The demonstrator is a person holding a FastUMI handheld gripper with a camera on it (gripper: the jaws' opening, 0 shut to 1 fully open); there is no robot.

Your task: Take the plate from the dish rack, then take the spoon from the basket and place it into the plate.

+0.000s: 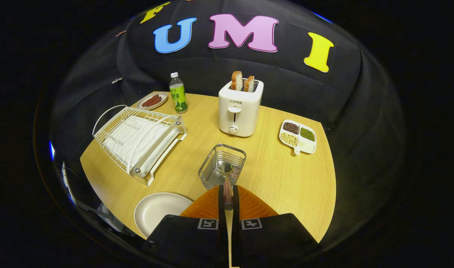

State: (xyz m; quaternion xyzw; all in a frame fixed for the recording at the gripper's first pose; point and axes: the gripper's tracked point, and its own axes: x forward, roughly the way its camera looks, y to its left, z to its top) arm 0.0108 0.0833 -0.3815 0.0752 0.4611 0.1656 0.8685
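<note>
My gripper [227, 194] is shut on the spoon [228, 191]. Both orange fingers [208, 206] press on its reddish-brown handle. The spoon's bowl end points down into the wire basket [222, 166] just ahead of the fingertips, and its pale tail runs back between the fingers. The beige plate [158, 212] lies flat on the wooden table [286, 178], to the left of the fingers and near the front edge. The white dish rack [139, 139] stands behind the plate with no dishes in it.
A white toaster [240, 108] with two bread slices stands beyond the basket. A green bottle [178, 93] and a small plate of sausages [152, 100] sit at the back left. A divided dish of beans [298, 136] lies to the right.
</note>
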